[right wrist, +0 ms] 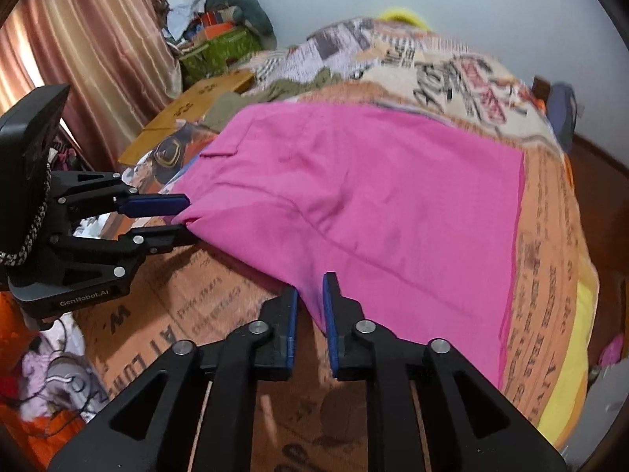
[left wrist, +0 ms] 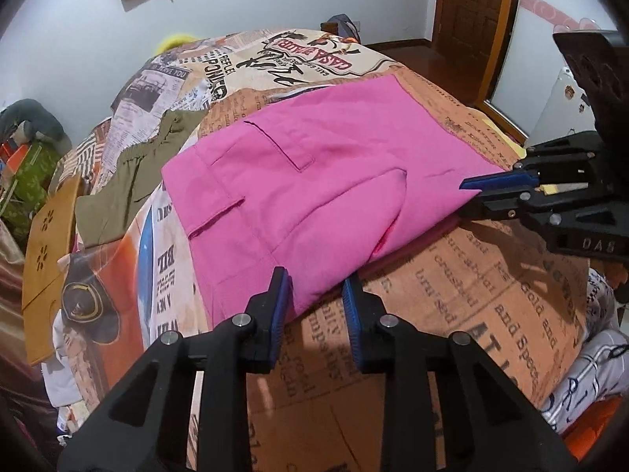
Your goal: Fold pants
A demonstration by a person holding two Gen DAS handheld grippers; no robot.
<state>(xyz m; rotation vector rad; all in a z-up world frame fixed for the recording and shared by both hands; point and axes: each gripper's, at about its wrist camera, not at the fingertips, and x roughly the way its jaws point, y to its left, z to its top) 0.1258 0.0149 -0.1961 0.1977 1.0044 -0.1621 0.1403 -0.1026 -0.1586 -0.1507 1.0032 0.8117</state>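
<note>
Pink pants (left wrist: pixel 314 165) lie folded on a bed with a newsprint-pattern cover (left wrist: pixel 452 295); they also show in the right wrist view (right wrist: pixel 393 204). My left gripper (left wrist: pixel 316 285) is open, its blue pads on either side of the pants' near folded edge. It also shows in the right wrist view (right wrist: pixel 186 216), jaws apart around a pink corner. My right gripper (right wrist: pixel 310 295) is open, its pads straddling the pants' near corner. It appears in the left wrist view (left wrist: pixel 471 192) at the pants' right corner.
An olive green garment (left wrist: pixel 129 181) lies left of the pants. A cardboard piece (left wrist: pixel 47 267) leans at the bed's left side. Clutter and a green box (right wrist: pixel 220 47) sit by the curtain (right wrist: pixel 86 39). Clothes (left wrist: pixel 597 373) lie beside the bed. A wooden door (left wrist: pixel 475 4) stands beyond.
</note>
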